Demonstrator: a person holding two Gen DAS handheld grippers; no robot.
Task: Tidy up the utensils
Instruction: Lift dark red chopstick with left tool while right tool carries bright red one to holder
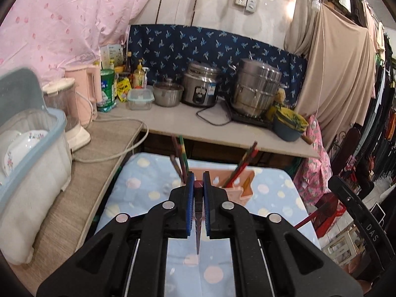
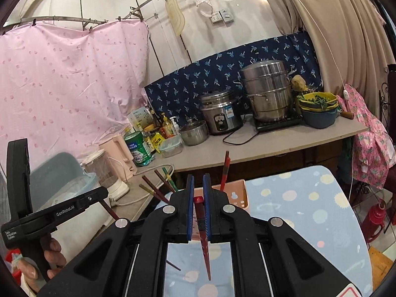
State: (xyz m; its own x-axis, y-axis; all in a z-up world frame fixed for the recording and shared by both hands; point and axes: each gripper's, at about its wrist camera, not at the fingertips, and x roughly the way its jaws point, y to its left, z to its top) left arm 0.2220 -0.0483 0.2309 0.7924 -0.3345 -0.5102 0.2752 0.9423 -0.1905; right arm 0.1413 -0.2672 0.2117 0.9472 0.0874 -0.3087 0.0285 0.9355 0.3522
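A pink utensil holder [image 1: 238, 184] stands on the blue dotted tablecloth [image 1: 148, 188] and holds several chopsticks [image 1: 243, 167]. My left gripper [image 1: 198, 182] is shut on a dark red chopstick [image 1: 198, 230], just in front of the holder. My right gripper [image 2: 198, 185] is shut on a red chopstick [image 2: 205, 250], near the holder [image 2: 235, 196]. The left gripper body [image 2: 57, 212] shows at the left of the right wrist view, and the right gripper body [image 1: 358, 212] shows at the right of the left wrist view.
A counter [image 1: 188, 121] behind the table holds a rice cooker [image 1: 201, 87], a steel steamer pot [image 1: 257, 86], a small pot, bottles and a pink kettle [image 1: 85, 91]. A dish bin with plates [image 1: 29, 148] is at left. Clothes hang at right.
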